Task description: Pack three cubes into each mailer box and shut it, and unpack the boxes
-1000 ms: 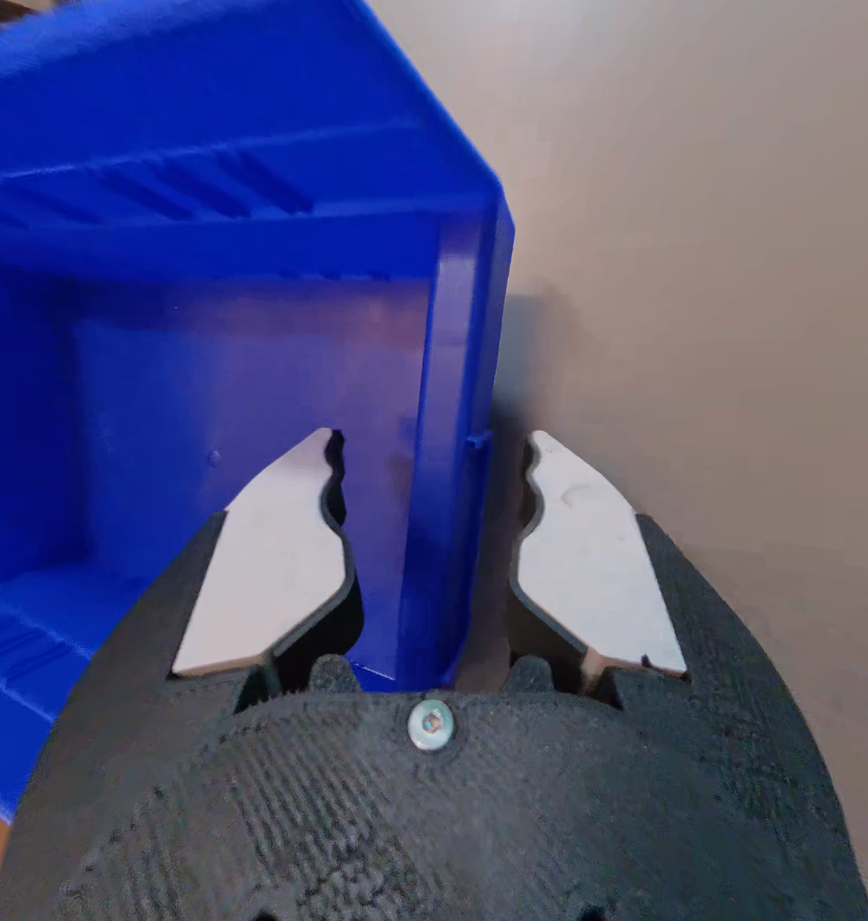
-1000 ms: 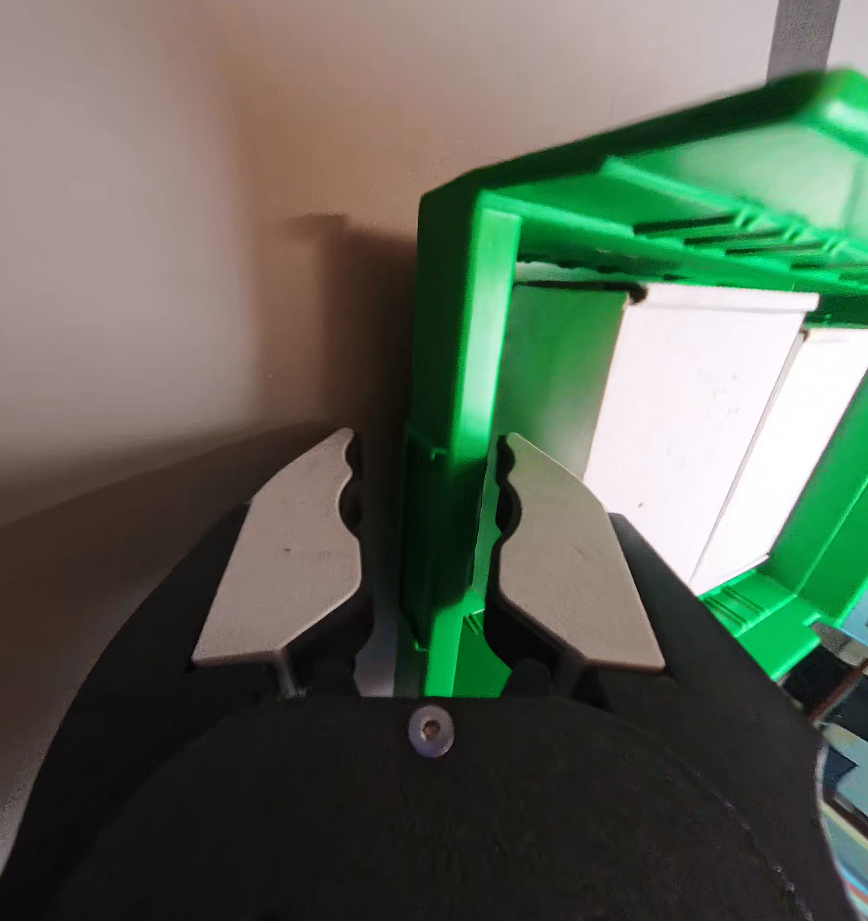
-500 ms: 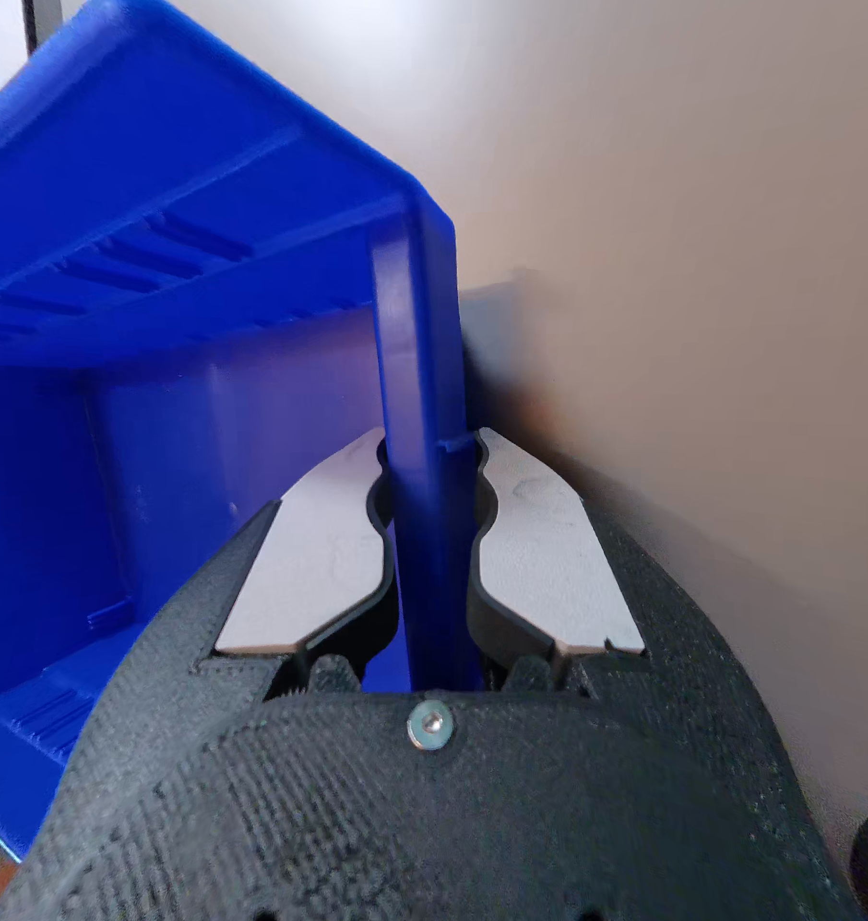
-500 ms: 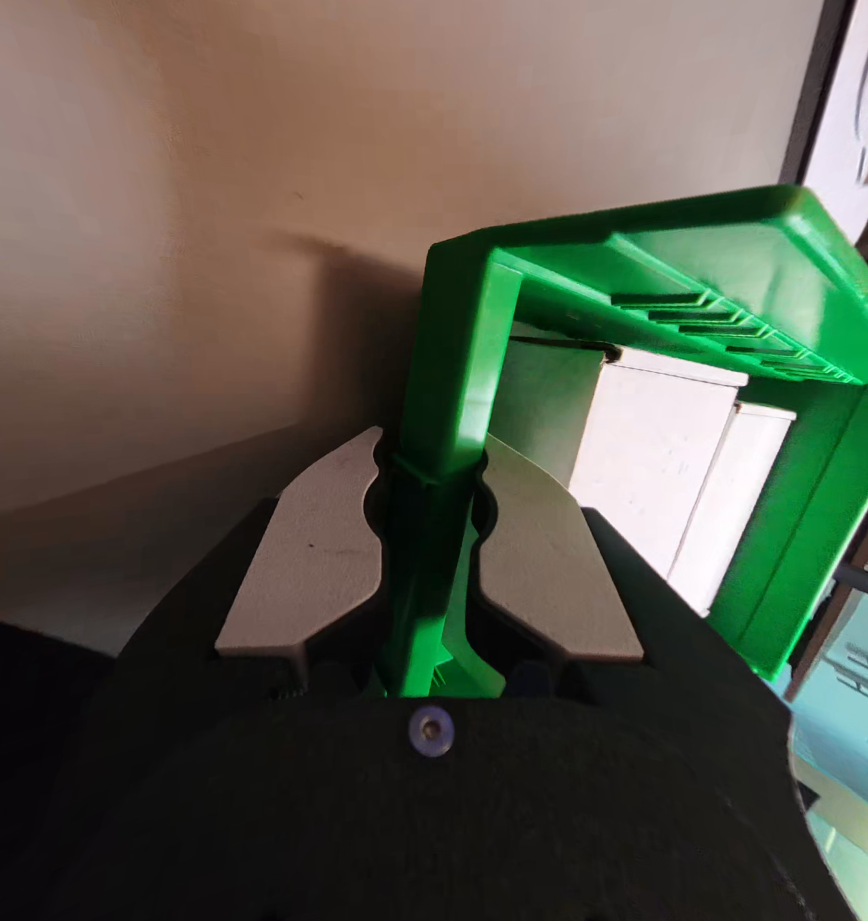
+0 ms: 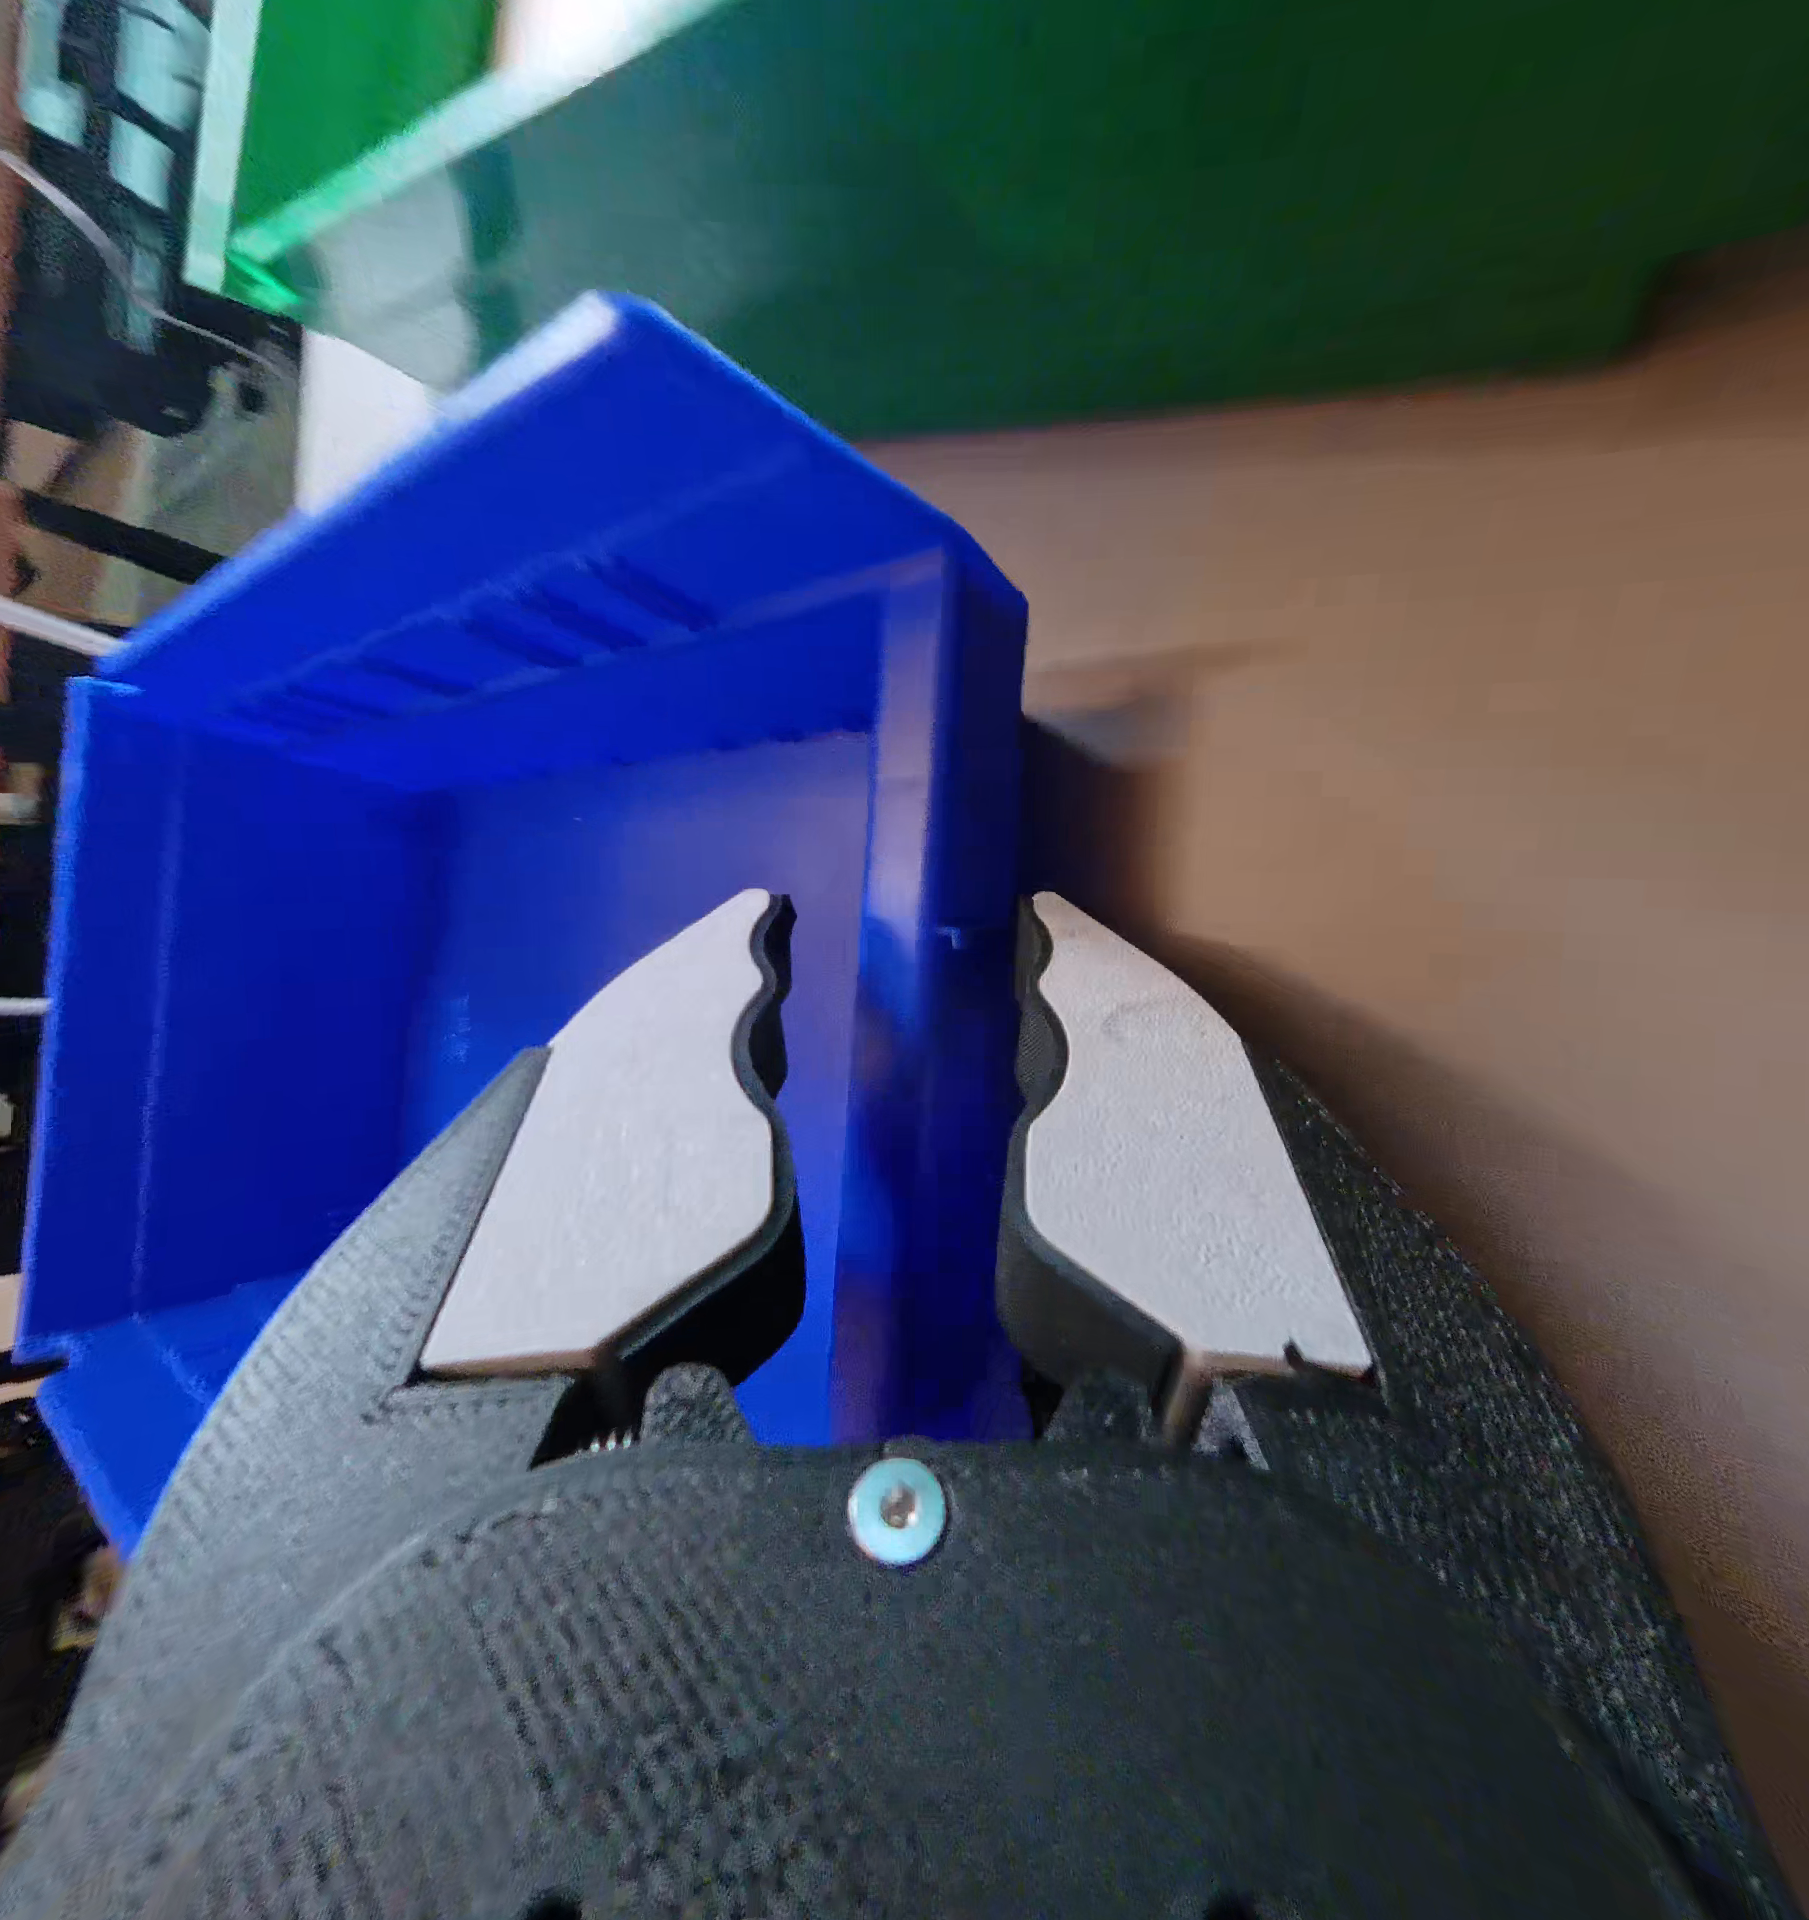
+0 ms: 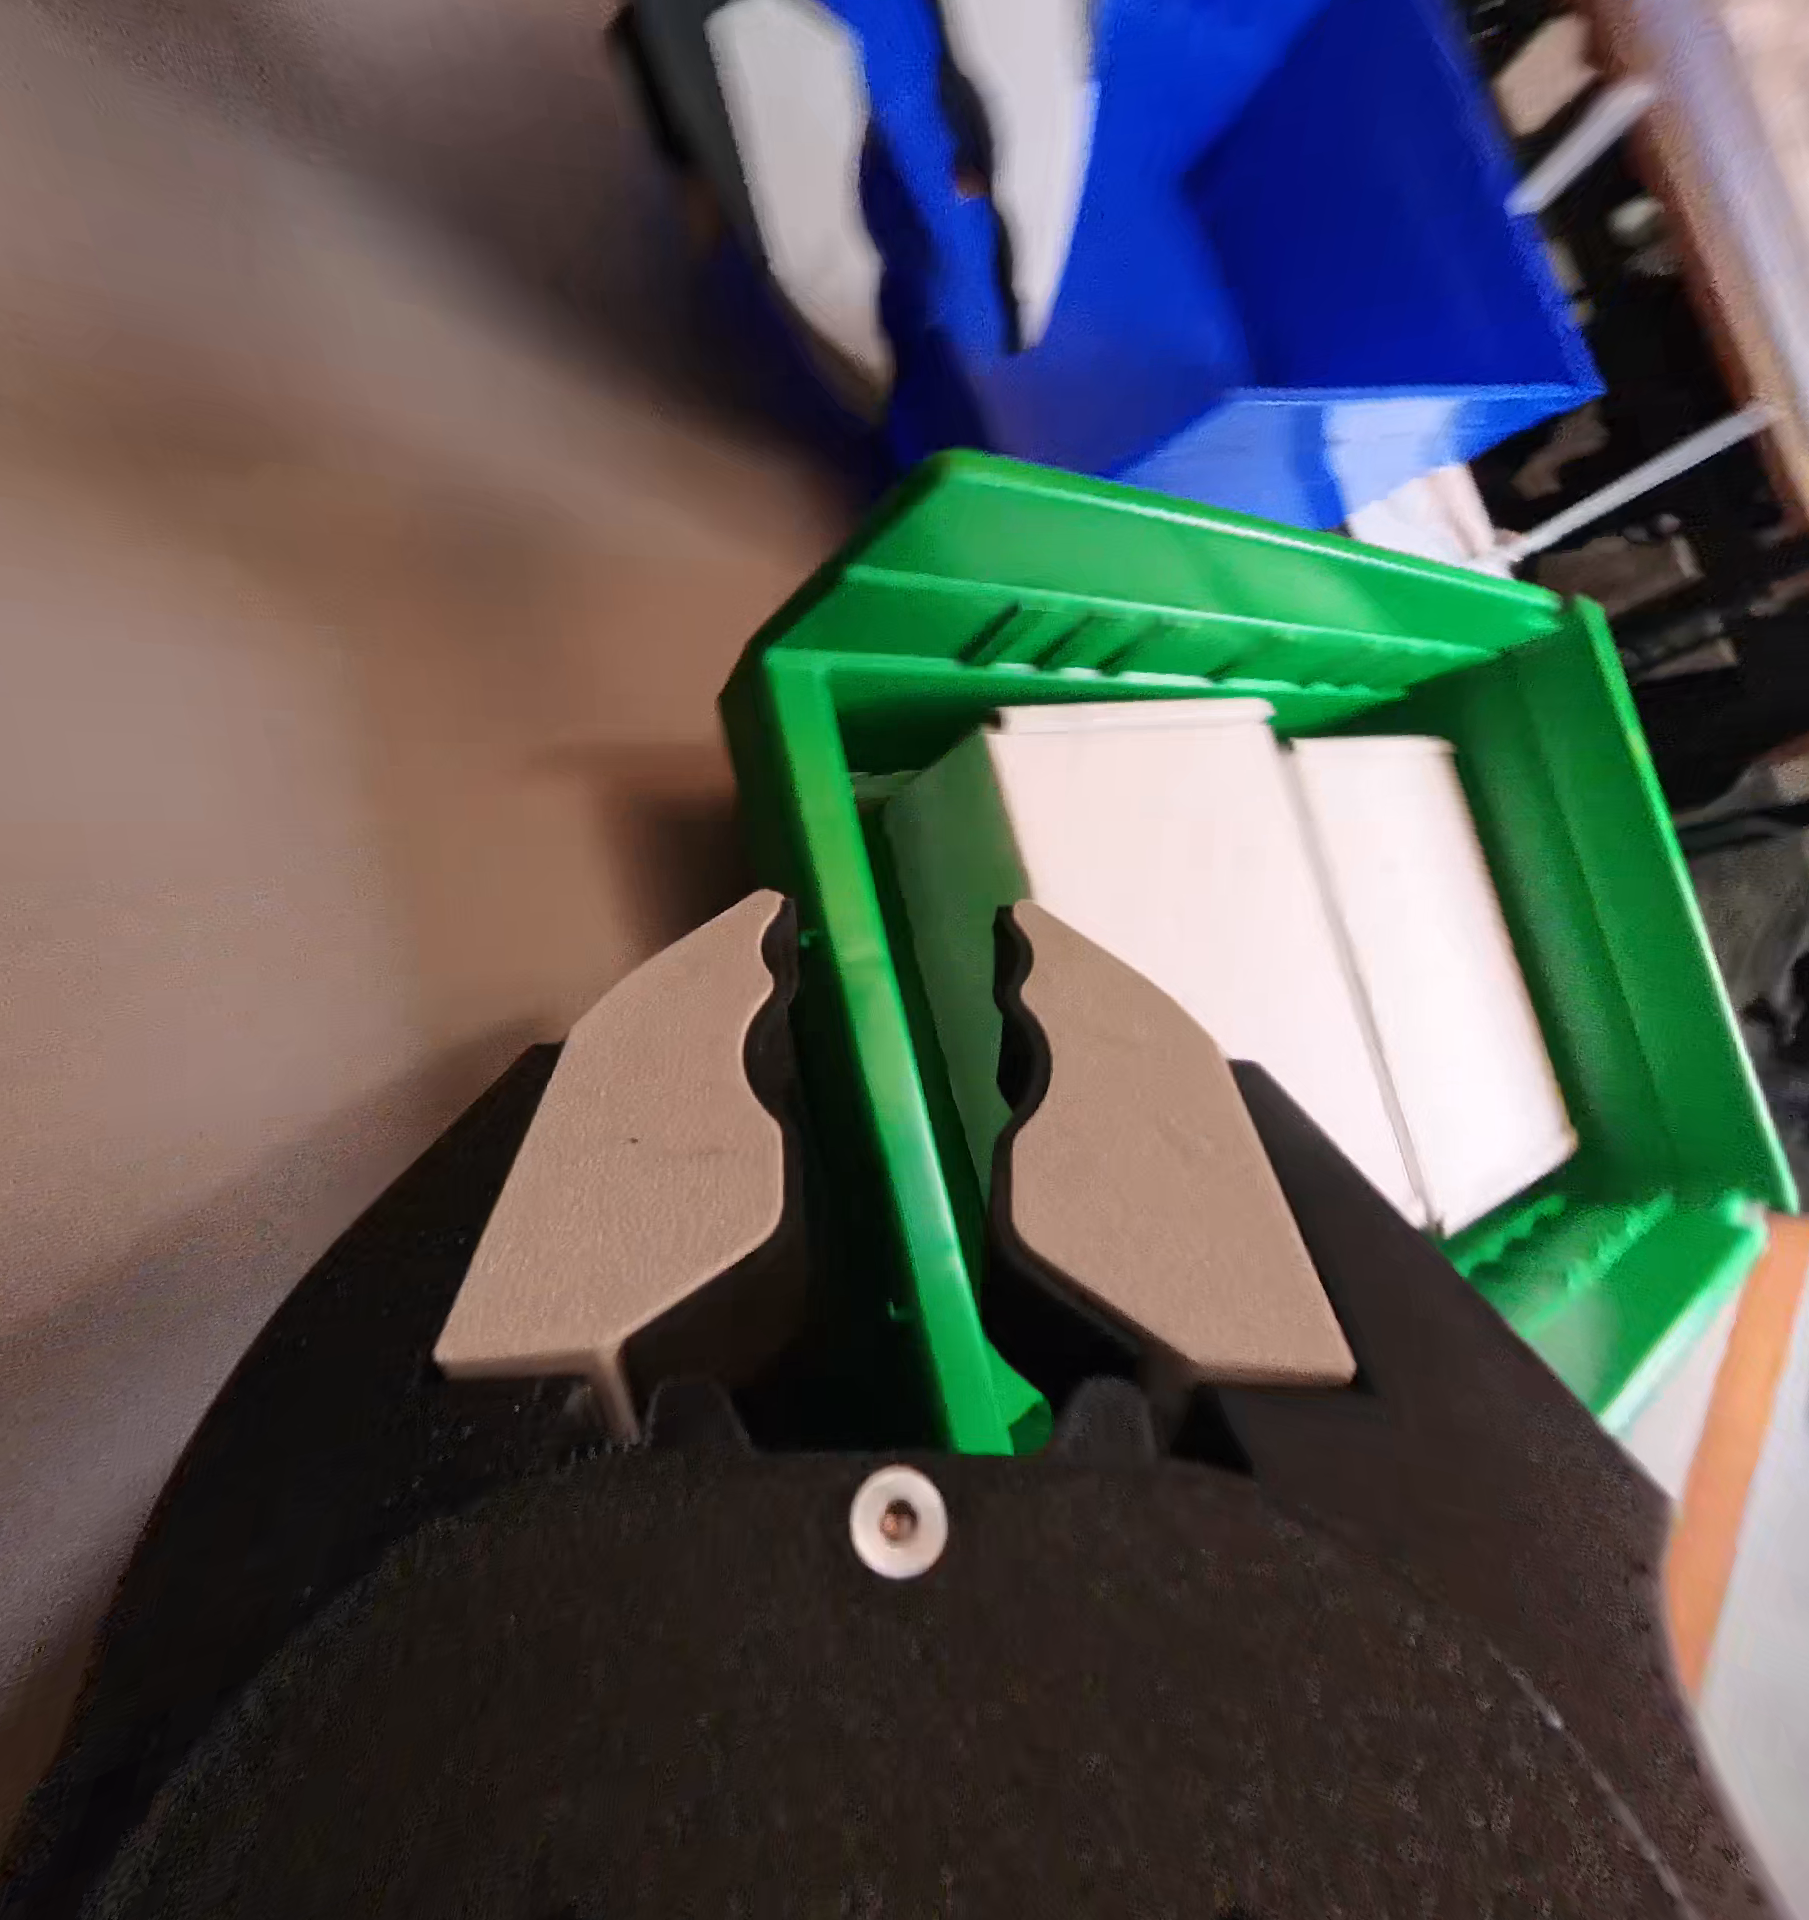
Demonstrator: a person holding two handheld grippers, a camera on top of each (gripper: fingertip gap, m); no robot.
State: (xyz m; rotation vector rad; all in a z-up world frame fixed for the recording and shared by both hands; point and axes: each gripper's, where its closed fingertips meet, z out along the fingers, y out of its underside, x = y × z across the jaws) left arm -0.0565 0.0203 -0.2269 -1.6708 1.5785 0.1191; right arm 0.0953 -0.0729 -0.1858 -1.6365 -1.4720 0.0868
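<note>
My left gripper (image 5: 900, 914) is shut on the right side wall of a blue plastic bin (image 5: 287, 987), one finger inside and one outside. The part of the bin's inside that I see is empty. My right gripper (image 6: 889, 925) is shut on the left side wall of a green plastic bin (image 6: 1658, 935), which sits slanted between the fingers. Two white mailer boxes (image 6: 1170, 935) (image 6: 1419, 987) stand side by side in the green bin. The blue bin (image 6: 1295, 260) and the left gripper (image 6: 941, 187) show just beyond the green bin. No cubes are in view.
The green bin (image 5: 1087, 208) fills the top of the left wrist view, close above the blue one. A beige table top (image 5: 1502, 831) lies to the right there and to the left in the right wrist view (image 6: 256, 623). Dark clutter (image 5: 79, 312) lies beyond the table edge. My right fingertips sit around 20 cm from my left ones.
Both grippers closed on their bin walls, then swung with the bins toward each other. Each view has tilted, and the other bin has come into it.
</note>
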